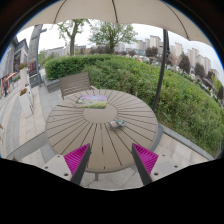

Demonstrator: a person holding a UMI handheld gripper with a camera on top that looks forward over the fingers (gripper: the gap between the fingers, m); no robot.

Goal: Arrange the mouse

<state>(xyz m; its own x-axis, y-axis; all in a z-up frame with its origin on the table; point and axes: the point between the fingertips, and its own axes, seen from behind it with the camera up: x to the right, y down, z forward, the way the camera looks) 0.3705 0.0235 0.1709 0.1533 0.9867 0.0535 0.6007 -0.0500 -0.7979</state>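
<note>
While the claw (110, 160) hangs wide and empty, the mouse (119, 123) sits on the worktop (70, 130), well beyond its fingers; probably light, rigid, slick-shelled, best pinched across its flanks.

— What is the round table (95, 125) made of?
— Matt, weathered grey wooden slats, as are the chairs (75, 82) on the far side.
— And the gripper (110, 160)?
— Dark matt fingers with magenta pads (76, 157).
</note>
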